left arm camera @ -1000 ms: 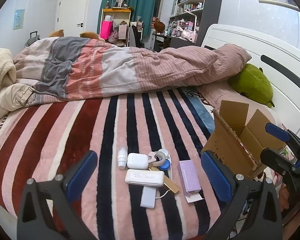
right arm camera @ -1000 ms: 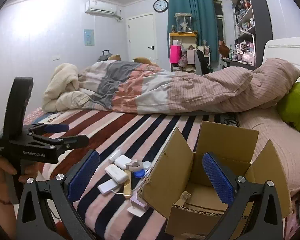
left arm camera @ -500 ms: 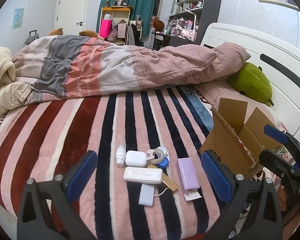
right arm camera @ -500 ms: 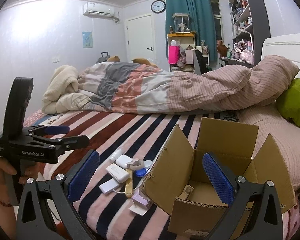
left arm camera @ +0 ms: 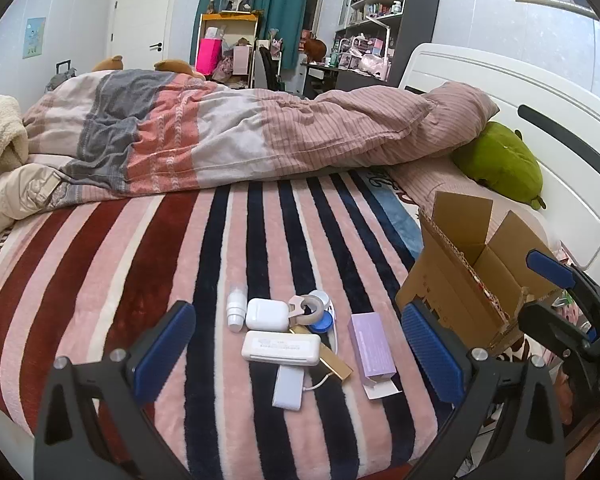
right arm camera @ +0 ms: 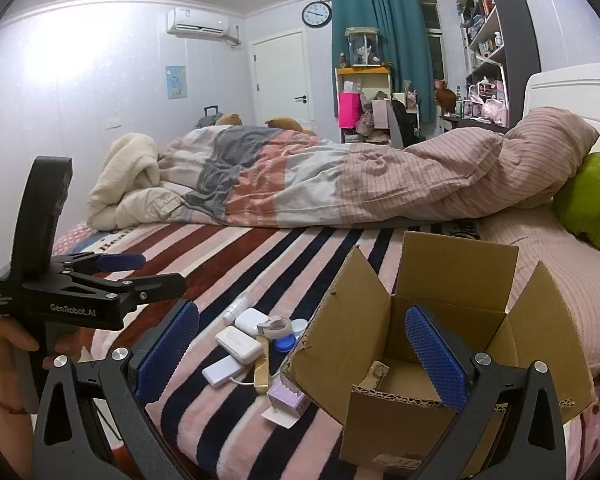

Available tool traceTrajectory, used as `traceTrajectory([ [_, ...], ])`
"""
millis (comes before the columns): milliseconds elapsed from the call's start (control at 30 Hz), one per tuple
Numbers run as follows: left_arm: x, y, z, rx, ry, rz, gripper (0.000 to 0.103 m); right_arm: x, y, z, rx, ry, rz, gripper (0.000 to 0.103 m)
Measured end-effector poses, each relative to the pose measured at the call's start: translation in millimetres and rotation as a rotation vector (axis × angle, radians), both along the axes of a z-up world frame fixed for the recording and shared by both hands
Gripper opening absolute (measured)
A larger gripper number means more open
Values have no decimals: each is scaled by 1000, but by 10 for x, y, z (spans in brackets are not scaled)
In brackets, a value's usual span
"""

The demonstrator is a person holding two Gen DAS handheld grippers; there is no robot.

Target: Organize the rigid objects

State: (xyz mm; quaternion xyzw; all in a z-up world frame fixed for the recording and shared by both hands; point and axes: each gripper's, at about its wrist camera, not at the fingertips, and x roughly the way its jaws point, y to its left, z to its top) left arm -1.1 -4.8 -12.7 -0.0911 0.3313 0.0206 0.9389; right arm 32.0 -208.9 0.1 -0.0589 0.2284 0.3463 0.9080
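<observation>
Left wrist view: left gripper hovering with fingers wide apart, gripping nothing. Small items lying clustered on striped blanket: white case, earbud case, purple box, all left of cardboard box.

Right wrist view: right gripper spread wide, carrying nothing, hovering at cardboard box opening. Item cluster sitting just left of box.

Your left wrist view looks down over the striped blanket from near its edge, your right faces across the cardboard box; both share the small clutter
</observation>
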Motion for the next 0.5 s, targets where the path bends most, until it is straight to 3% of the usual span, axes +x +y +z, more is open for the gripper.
traceTrajectory([
  [500, 5, -16, -9, 0, 1, 0, 103, -4, -16, -5, 3, 1, 3, 103],
])
